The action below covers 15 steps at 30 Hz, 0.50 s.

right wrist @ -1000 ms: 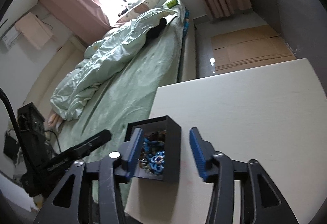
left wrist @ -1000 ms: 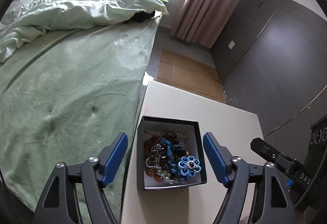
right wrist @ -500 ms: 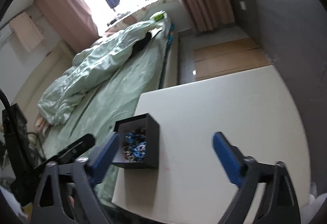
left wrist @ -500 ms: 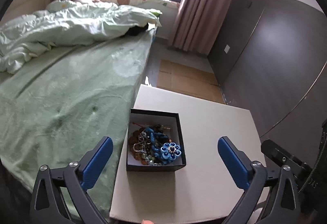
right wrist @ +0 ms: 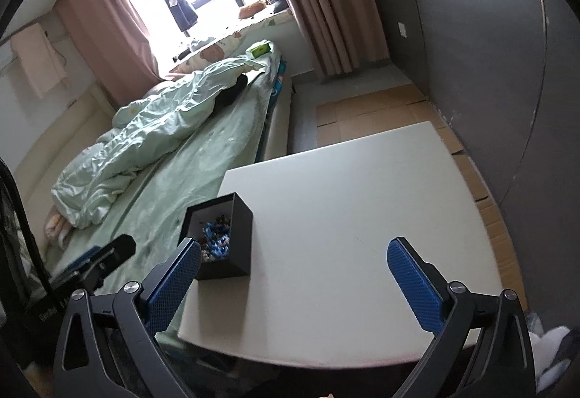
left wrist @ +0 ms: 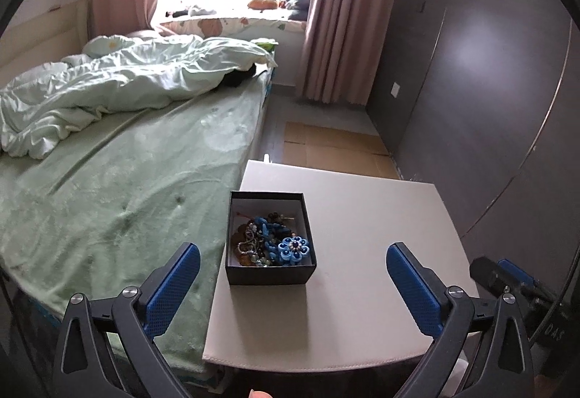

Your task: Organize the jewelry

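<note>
Now that both have let go and drawn back | left gripper, right gripper: spread wide, empty | black jewelry box: filled, on white table | task likely complete.

Your left wrist view looks down along the left gripper at the open black square box of beaded jewelry, near. Your right wrist view faces the same box from its right; both share the pale rectangular counter and the green-sheeted bed.
</note>
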Motion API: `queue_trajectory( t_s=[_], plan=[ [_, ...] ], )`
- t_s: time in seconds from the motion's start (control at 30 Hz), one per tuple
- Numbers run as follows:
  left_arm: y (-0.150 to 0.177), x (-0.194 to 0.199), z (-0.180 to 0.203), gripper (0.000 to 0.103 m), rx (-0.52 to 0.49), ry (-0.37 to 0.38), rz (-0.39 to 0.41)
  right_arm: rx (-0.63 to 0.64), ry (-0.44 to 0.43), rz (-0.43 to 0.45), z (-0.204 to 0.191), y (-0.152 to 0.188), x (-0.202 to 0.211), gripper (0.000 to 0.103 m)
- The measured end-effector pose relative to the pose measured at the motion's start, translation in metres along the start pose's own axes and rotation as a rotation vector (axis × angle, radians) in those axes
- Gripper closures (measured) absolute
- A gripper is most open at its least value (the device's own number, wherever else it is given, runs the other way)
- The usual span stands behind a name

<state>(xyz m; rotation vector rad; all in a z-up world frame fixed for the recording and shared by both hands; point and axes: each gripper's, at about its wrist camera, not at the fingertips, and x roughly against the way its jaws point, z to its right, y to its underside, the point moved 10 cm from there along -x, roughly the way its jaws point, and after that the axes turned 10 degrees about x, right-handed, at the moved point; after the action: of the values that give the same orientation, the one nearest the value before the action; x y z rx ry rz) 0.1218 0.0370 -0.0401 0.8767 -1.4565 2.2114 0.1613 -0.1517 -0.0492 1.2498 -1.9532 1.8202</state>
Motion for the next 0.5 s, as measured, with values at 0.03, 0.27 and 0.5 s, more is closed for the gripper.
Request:
queue_trajectory(
  t_s=[0.03,0.27,0.5],
  plan=[
    [0.001,0.002,-0.001,0.0,0.0,0.001,0.005,0.007,-0.001,0.002,0.0,0.002,0.003,0.0],
    [0.007,0.017,-0.016,0.0,0.029,0.007,0.046,0.034,-0.032,0.002,-0.002,0.019,0.016,0.0],
    [0.001,0.028,-0.017,0.0,0.011,0.01,0.082,0.04,-0.017,-0.004,0.002,0.03,0.021,0.0]
  ],
)
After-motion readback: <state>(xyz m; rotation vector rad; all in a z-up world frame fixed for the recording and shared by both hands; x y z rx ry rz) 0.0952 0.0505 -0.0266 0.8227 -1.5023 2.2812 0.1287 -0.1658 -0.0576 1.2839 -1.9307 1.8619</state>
